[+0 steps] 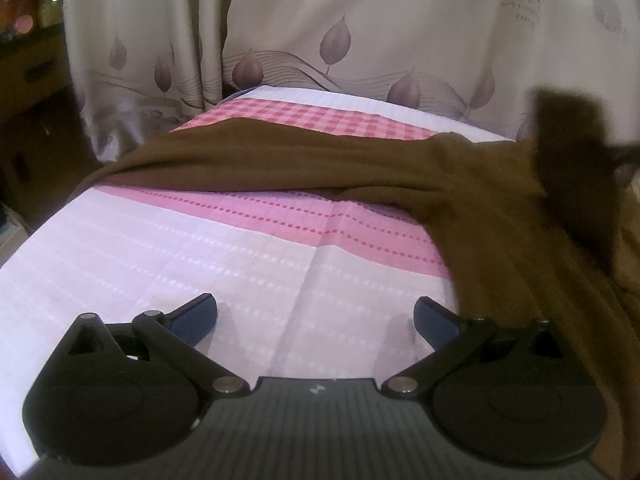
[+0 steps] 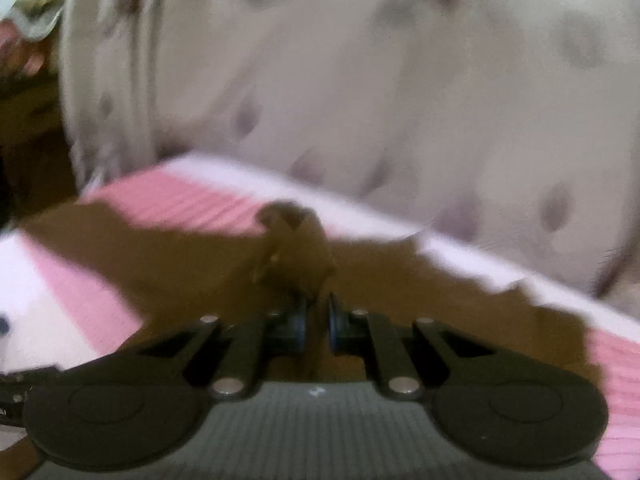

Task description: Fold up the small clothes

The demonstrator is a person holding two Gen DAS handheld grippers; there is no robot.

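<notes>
A brown garment (image 1: 360,164) lies across the pink and white cloth-covered table (image 1: 168,248), stretching from the far left to the near right. My left gripper (image 1: 316,316) is open and empty, low over the bare cloth, just left of the garment's near part. In the blurred right wrist view, my right gripper (image 2: 317,320) is shut on a bunched fold of the brown garment (image 2: 296,248) and holds it lifted above the rest. The right gripper with the lifted cloth shows as a dark blur in the left wrist view (image 1: 576,152).
A beige curtain with leaf prints (image 1: 360,32) hangs close behind the table's far edge. Dark wooden furniture (image 1: 28,92) stands at the left, past the table's left edge.
</notes>
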